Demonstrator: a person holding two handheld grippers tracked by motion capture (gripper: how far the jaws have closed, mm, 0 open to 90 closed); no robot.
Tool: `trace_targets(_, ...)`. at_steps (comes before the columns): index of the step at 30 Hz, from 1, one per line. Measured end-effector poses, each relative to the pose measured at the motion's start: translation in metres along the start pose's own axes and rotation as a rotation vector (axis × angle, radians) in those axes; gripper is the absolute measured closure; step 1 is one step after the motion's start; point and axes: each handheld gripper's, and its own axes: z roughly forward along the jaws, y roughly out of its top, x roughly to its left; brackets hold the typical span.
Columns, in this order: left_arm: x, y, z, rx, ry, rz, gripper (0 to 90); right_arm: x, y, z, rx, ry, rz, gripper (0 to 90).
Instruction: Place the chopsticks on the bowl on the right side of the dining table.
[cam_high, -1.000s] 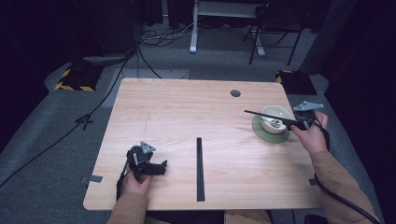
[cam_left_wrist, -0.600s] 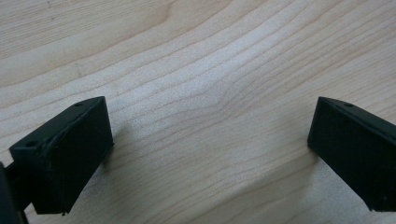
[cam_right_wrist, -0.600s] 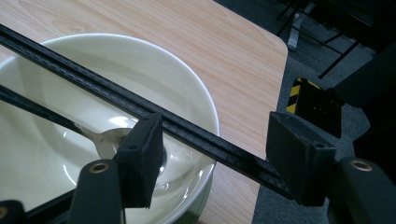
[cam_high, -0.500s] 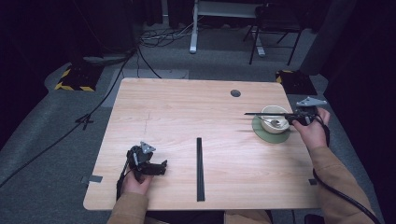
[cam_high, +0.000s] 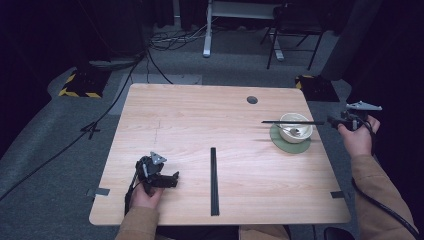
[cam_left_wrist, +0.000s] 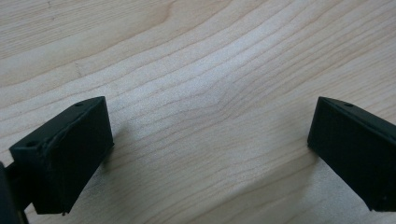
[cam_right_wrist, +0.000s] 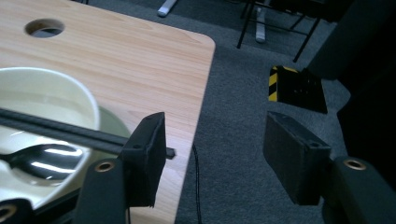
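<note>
A thin black chopstick (cam_high: 292, 122) is lying level across the rim of the round cream ceramic bowl (cam_high: 295, 128), and that bowl is sitting on a flat sage-green saucer (cam_high: 285, 143) near the right edge of the pale wooden table (cam_high: 200, 130). A shiny metal spoon (cam_right_wrist: 39, 161) is resting inside the bowl. The right gripper (cam_right_wrist: 212, 154) is hovering just past the table's right edge, over grey carpet, its jaws standing well spread; in the right gripper view the chopstick's end is poking out just beside one jaw, and whether it is touching that jaw, I cannot tell. A second black chopstick (cam_high: 213, 181) is lying straight on the table near the front edge, well apart from the bowl.

Over on the other side, the left gripper (cam_high: 160, 175) is resting low on the table near the front-left corner, held in the person's left hand (cam_high: 145, 195). The left gripper view is showing its jaws spread wide with bare wood grain between them. A round cable hole (cam_high: 252, 100) is showing in the tabletop beyond the bowl.
</note>
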Motion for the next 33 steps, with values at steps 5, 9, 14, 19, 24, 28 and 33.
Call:
trace_targets(5,0.0,0.0,0.0,0.001,0.0,0.003,0.4,-0.013,-0.01,0.02,0.016,-0.018,0.087,36.2)
trace_targets(9,0.0,0.0,0.0,-0.001,0.001,0.003,0.4,-0.017,-0.013,0.03,0.018,-0.025,0.114,35.6)
trace_targets(14,0.0,0.0,0.0,0.002,0.0,0.003,0.3,-0.023,-0.016,0.039,0.021,-0.013,0.173,35.6)
trace_targets(19,0.0,0.0,0.0,0.002,0.0,0.003,0.4,-0.021,-0.016,0.042,0.03,-0.002,0.174,35.6)
trace_targets(24,0.0,0.0,0.0,0.003,-0.001,0.004,0.3,-0.018,-0.018,0.041,0.04,0.022,0.166,35.6)
trace_targets(28,0.0,0.0,0.0,0.003,-0.001,0.003,0.4,-0.014,-0.022,0.037,0.041,0.049,0.159,35.3)
trace_targets(33,0.0,0.0,0.0,0.003,-0.002,0.003,0.3,-0.014,-0.023,0.032,0.033,0.058,0.171,34.9)
